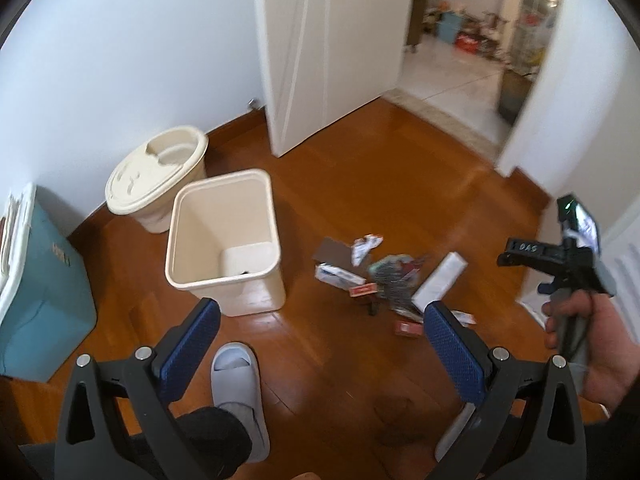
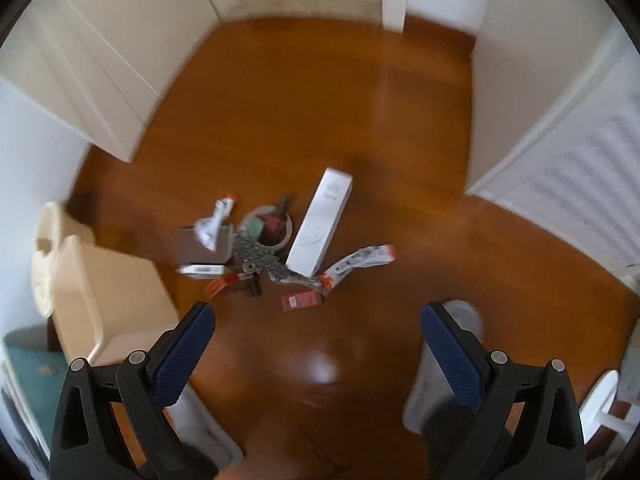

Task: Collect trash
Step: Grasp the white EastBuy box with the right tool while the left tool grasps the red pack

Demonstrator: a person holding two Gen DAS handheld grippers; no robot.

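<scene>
A pile of trash lies on the wooden floor: a long white box (image 2: 320, 222), a brown cardboard box (image 2: 204, 246), crumpled white paper (image 2: 214, 222), a tape roll (image 2: 269, 227), small red packets (image 2: 301, 302) and wrappers. The pile also shows in the left wrist view (image 1: 392, 276). An open cream bin (image 1: 224, 236) stands left of it, and shows at the left of the right wrist view (image 2: 108, 300). My left gripper (image 1: 322, 320) is open and empty, high above the floor. My right gripper (image 2: 318, 320) is open and empty, above the pile's near side; its body shows in the left wrist view (image 1: 560, 256).
A second cream bin with a lid (image 1: 156, 176) stands by the wall. A teal box (image 1: 40, 296) is at the left. A white door (image 1: 332, 48) stands open onto a tiled room. My slippered feet (image 1: 238, 392) are below. White louvred doors (image 2: 576, 196) are at the right.
</scene>
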